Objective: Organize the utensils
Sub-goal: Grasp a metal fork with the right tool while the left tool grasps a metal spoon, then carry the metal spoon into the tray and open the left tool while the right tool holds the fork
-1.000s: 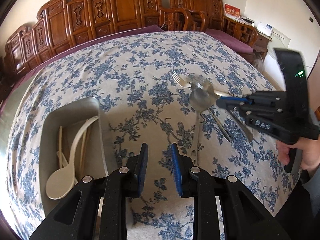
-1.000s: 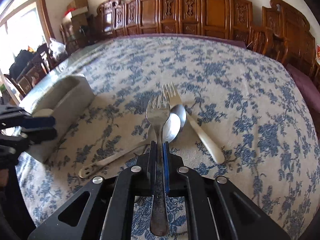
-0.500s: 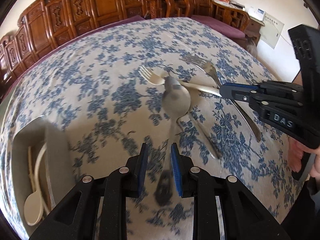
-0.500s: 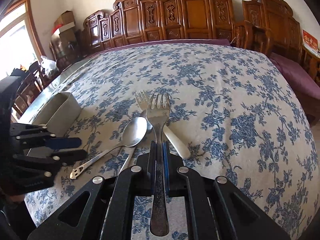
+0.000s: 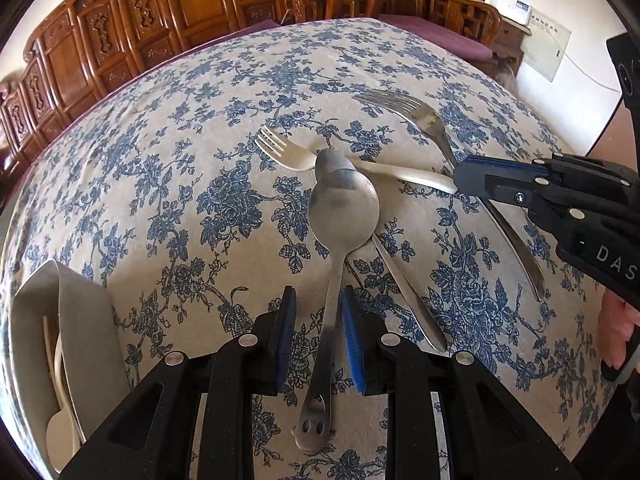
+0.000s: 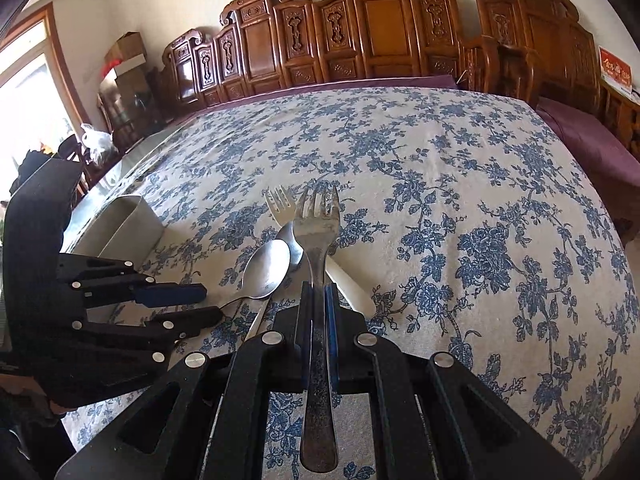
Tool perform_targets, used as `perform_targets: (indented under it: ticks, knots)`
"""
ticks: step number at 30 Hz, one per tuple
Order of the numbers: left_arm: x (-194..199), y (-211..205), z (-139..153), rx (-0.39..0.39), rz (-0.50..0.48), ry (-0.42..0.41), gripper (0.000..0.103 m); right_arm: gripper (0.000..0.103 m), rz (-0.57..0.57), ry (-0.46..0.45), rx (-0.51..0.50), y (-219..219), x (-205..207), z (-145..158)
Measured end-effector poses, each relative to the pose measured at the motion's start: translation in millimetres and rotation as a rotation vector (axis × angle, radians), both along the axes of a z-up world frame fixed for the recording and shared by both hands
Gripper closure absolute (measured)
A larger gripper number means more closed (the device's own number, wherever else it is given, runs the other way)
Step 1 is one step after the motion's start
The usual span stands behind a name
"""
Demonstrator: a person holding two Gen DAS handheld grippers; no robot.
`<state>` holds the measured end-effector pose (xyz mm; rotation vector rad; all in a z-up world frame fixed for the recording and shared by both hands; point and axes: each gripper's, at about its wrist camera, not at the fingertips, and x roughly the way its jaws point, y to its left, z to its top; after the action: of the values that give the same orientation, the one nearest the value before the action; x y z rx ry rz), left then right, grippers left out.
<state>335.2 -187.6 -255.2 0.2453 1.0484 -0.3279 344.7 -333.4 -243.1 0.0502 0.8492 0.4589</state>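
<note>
A steel spoon (image 5: pixel 343 210) lies on the flowered tablecloth, and its handle runs between the fingers of my left gripper (image 5: pixel 318 320). That gripper is open, its pads on either side of the handle with a gap showing. A second steel spoon (image 5: pixel 404 292) lies partly under the first, across a cream plastic fork (image 5: pixel 286 152). My right gripper (image 6: pixel 318 300) is shut on a steel fork (image 6: pixel 316 220), held just above the cloth with its tines pointing away. The right wrist view also shows the left gripper (image 6: pixel 212 303) over the spoon (image 6: pixel 266 268).
A grey utensil holder (image 5: pixel 80 312) stands at the left with a cream spoon (image 5: pixel 60 436) and other pale utensils inside; it also appears as the holder (image 6: pixel 124 224). Carved wooden chairs (image 6: pixel 380 32) line the far side. A hand (image 5: pixel 616 332) grips the right tool.
My left gripper has swung right, away from the holder, and come down over the top spoon, whose handle now lies between its fingers. The right gripper still holds the fork.
</note>
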Motion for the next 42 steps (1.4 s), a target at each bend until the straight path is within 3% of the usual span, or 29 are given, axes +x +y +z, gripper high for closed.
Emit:
perform_targets:
  ticks: [6, 11, 22, 33, 42]
  knots:
    - [-1, -5, -1, -0.012, -0.033, -0.005, 0.097, 0.095, 0.000, 0.002, -0.004, 2, -1, 1]
    - [-6, -5, 0, 0.003, -0.042, 0.006, 0.098, 0.095, 0.013, 0.003, -0.011, 7, 1, 1]
    - [-29, 28, 31, -0.012, 0.007, -0.058, 0.098, 0.095, 0.050, -0.019, -0.039, 31, -6, 7]
    - [-54, 75, 72, -0.055, 0.064, -0.127, 0.098, 0.095, 0.096, -0.074, -0.066, 65, -25, 26]
    - [-65, 112, 86, -0.060, 0.128, -0.160, 0.098, 0.095, 0.126, -0.069, -0.086, 85, -36, 25]
